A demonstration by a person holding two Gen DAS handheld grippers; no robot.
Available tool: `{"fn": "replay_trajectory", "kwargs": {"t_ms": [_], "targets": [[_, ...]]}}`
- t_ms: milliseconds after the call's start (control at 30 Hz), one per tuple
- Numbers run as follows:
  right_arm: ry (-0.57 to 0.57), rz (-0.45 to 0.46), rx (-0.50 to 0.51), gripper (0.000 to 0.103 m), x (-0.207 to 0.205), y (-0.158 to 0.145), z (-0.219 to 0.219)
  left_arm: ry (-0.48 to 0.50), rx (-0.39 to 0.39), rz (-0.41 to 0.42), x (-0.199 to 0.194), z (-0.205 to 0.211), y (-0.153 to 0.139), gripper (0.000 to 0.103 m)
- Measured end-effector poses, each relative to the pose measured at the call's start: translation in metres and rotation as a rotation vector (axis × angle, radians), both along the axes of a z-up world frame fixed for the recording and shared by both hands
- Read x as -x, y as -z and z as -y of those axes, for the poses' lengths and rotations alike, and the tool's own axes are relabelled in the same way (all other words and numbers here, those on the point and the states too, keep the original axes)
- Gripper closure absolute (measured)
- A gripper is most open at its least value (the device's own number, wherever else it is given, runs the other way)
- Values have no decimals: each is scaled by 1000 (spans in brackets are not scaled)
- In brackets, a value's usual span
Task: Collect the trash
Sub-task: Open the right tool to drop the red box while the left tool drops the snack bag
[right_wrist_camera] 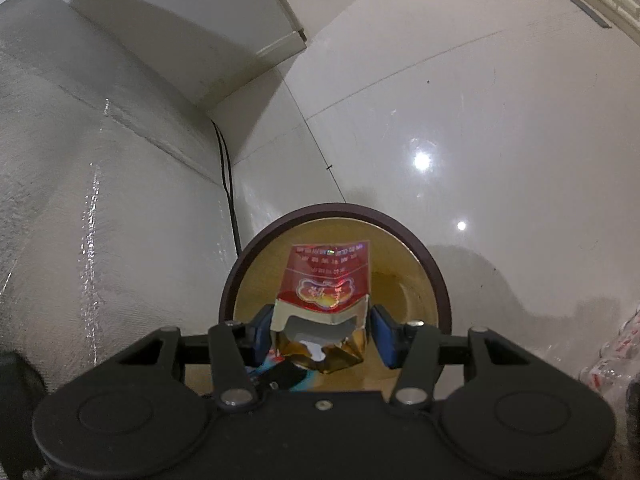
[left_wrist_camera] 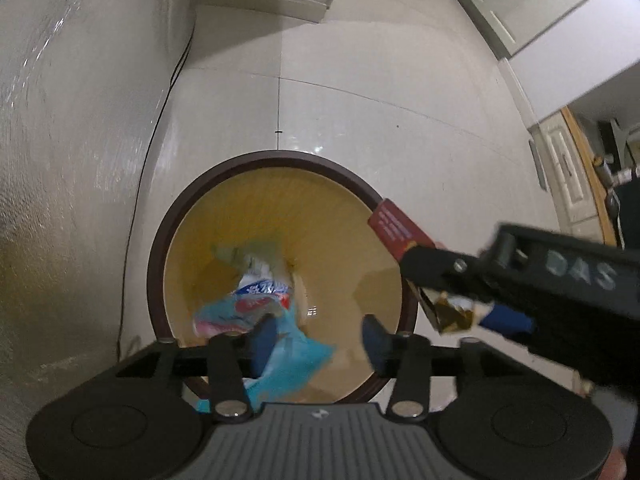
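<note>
1. left wrist view: the left gripper [left_wrist_camera: 320,332] sits over the trash bin [left_wrist_camera: 160,248], a round bin with a dark brown rim and yellow inner wall, standing on the white tiled floor [left_wrist_camera: 360,100] close to the wall [left_wrist_camera: 72,120] on the left.
2. its blue pads are spread apart; a blue and white wrapper [left_wrist_camera: 260,304], blurred, lies against the left pad and over the bin mouth. whether it is loose or touching the pad cannot be told.
3. the right gripper [left_wrist_camera: 460,300] enters from the right, at the bin's right rim, with a red cigarette pack [left_wrist_camera: 400,232] between its fingers.
4. a black cable [left_wrist_camera: 160,112] runs along the foot of the wall.
5. right wrist view: the right gripper [right_wrist_camera: 320,334] is over the bin [right_wrist_camera: 440,280]. the red pack [right_wrist_camera: 328,280], torn open at its near end with gold foil showing, stands between the blue pads; the left pad touches it, the right pad stands just clear.
6. clear plastic packaging [right_wrist_camera: 612,356] lies on the floor [right_wrist_camera: 480,120] at the right edge.
</note>
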State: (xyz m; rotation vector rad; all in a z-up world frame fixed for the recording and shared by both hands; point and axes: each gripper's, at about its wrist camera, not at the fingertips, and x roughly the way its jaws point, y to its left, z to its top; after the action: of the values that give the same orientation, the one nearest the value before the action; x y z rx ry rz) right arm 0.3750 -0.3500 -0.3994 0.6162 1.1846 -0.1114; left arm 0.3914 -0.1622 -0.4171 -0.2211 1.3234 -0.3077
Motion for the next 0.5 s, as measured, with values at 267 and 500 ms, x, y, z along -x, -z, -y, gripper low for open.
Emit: {"fn": "replay_trajectory", "kwargs": {"t_ms": [267, 500], "targets": [[-20, -11, -42, 50, -10, 21, 3, 69, -85, -13, 2, 5, 1, 25], [-41, -8, -55, 16, -12, 28, -5, 80, -137, -32, 1, 3, 4, 8]]}}
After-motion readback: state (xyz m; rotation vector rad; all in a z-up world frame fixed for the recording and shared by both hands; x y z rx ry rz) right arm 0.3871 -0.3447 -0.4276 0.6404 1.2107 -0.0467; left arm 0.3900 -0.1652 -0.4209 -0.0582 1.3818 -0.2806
